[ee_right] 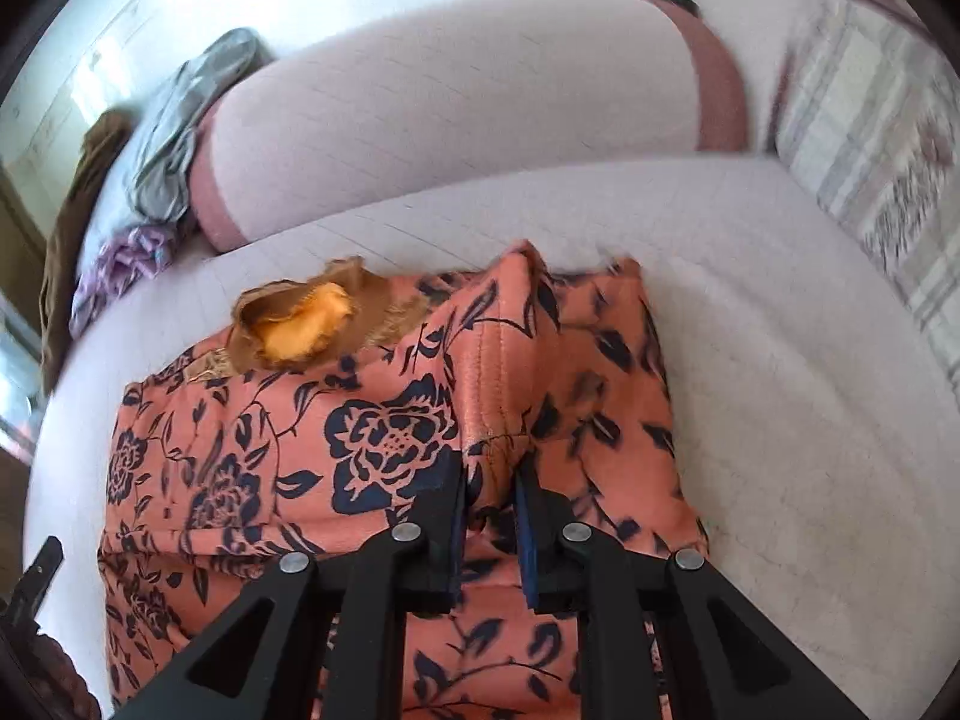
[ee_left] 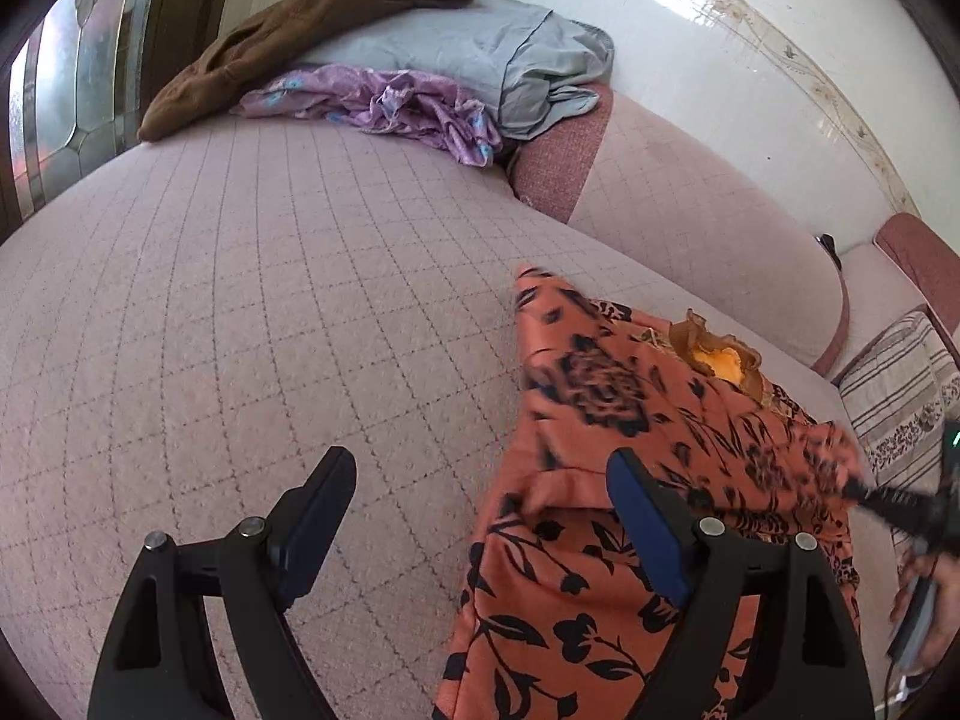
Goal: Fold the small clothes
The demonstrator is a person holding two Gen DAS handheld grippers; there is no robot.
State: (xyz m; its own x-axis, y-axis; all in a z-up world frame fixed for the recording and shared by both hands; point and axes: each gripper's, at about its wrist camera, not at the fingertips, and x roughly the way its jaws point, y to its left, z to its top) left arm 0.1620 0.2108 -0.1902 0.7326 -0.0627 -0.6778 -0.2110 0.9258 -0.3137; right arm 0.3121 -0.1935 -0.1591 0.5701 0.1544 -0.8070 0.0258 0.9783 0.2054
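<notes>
An orange garment with a dark floral print (ee_left: pixel 606 516) lies on the pink quilted sofa seat (ee_left: pixel 252 312), its brown frilled collar with yellow lining (ee_left: pixel 717 357) toward the backrest. My left gripper (ee_left: pixel 480 480) is open and empty, its right finger over the garment's left edge. In the right wrist view my right gripper (ee_right: pixel 492 468) is shut on a raised fold of the garment (ee_right: pixel 390 420), holding the sleeve part up over the body. The right gripper also shows blurred in the left wrist view (ee_left: pixel 888 501).
A brown cloth (ee_left: pixel 288 36), a grey pillow (ee_left: pixel 480 54) and a crumpled purple garment (ee_left: pixel 390 105) lie at the sofa's far end. A striped cushion (ee_left: pixel 900 384) leans at the right. The sofa backrest (ee_right: pixel 456 84) rises behind the garment.
</notes>
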